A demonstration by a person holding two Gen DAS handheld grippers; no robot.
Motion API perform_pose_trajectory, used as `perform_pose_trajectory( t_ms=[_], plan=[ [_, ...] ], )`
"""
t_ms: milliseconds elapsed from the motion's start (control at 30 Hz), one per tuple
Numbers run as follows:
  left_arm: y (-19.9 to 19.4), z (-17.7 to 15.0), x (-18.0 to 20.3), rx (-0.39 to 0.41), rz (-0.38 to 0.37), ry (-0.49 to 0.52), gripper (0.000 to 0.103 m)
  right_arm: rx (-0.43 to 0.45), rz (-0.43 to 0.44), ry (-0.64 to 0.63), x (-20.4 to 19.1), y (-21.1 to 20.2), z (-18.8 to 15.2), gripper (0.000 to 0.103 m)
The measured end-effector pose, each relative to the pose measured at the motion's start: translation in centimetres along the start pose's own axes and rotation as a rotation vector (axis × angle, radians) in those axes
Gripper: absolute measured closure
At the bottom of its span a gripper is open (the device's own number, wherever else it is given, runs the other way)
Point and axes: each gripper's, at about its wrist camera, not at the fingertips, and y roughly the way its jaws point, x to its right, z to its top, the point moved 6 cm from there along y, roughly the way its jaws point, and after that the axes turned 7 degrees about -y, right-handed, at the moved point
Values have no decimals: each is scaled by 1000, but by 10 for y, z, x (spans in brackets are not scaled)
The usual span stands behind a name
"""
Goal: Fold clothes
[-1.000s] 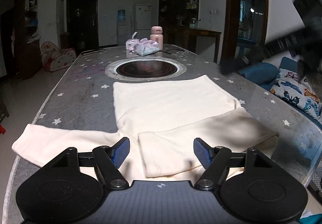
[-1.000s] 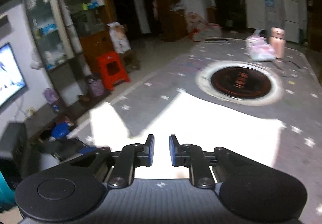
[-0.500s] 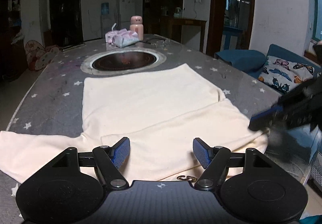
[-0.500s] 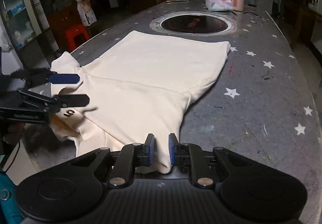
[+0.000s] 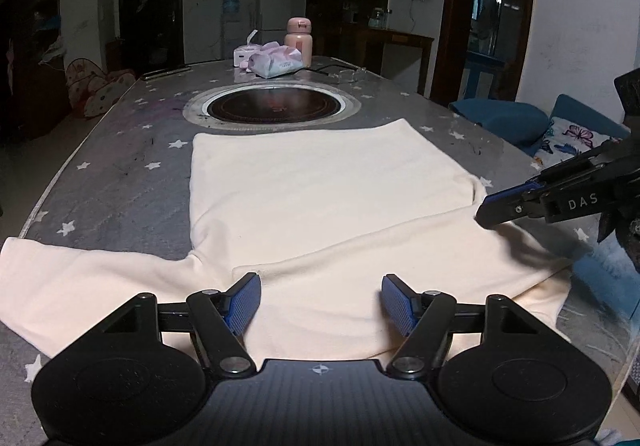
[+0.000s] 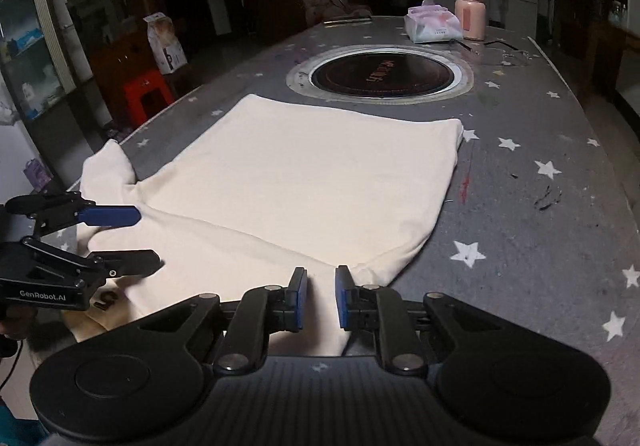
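Note:
A cream long-sleeved top (image 5: 320, 205) lies flat on the grey star-patterned table, with its right sleeve folded across the lower body and its left sleeve (image 5: 80, 278) stretched out to the left. My left gripper (image 5: 320, 304) is open and empty above the near hem. In the right wrist view the top (image 6: 300, 181) fills the middle. My right gripper (image 6: 320, 298) is nearly closed over the folded edge, a narrow gap between the pads; a grip on the cloth is not clear. It also shows in the left wrist view (image 5: 496, 207), low over the cloth's right edge.
A round inset hob (image 5: 272, 107) lies beyond the top. A tissue pack (image 5: 276, 59) and a pink bottle (image 5: 299, 41) stand at the far end. A blue sofa with a butterfly cushion (image 5: 572, 137) is to the right. A red stool (image 6: 146, 91) is left of the table.
My right gripper swung from facing the room to low over the top's right edge, and now sits closer over the folded sleeve. My left gripper stayed open and shifted slightly.

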Motion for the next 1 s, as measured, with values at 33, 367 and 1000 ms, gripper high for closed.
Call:
perform_pose_trajectory(
  t_ms=[33, 367, 1000],
  plan=[
    [-2, 1, 1, 9, -3, 2, 33, 5, -2, -4, -1, -2, 1, 88],
    [-17, 6, -20, 57, 57, -32, 33, -2, 29, -17, -19, -3, -3, 86],
    [-36, -1, -234, 106, 621, -493, 40, 41, 89, -37, -42, -12, 4, 76]
  ],
)
